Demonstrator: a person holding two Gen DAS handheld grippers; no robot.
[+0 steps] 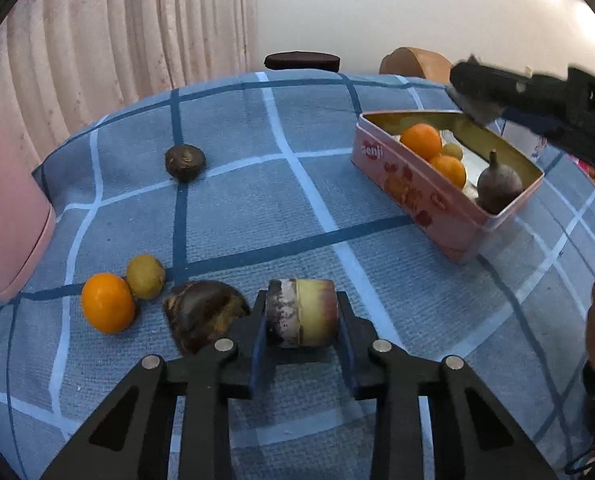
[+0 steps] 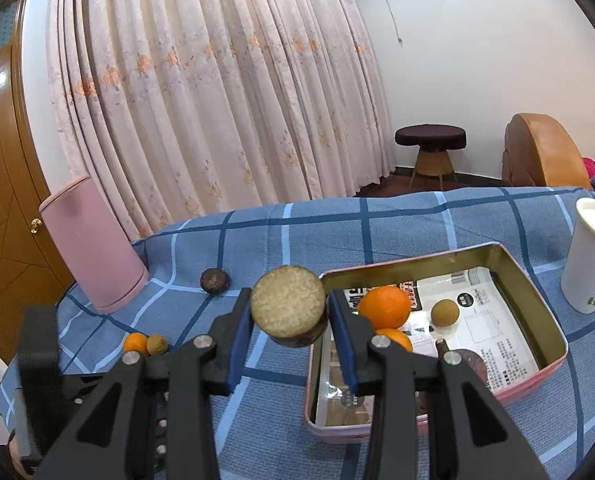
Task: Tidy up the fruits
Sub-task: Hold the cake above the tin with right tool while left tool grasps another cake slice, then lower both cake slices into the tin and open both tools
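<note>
- The tabletop (image 1: 257, 184) is covered by a blue checked cloth.
- A pink tin (image 1: 437, 216) is set on its right side; two oranges (image 1: 421, 141), a small greenish fruit and a dark stemmed fruit (image 1: 499, 186) are held inside.
- The left claw (image 1: 302, 314) is clamped on a cut sugarcane piece (image 1: 301, 312), low over the cloth.
- The right claw (image 2: 289, 312) is clamped on a round cut piece (image 2: 288, 304), raised beside the tin's near left corner.
- A loose orange (image 1: 108, 302) is seen touching a yellowish fruit (image 1: 145, 276).
</note>
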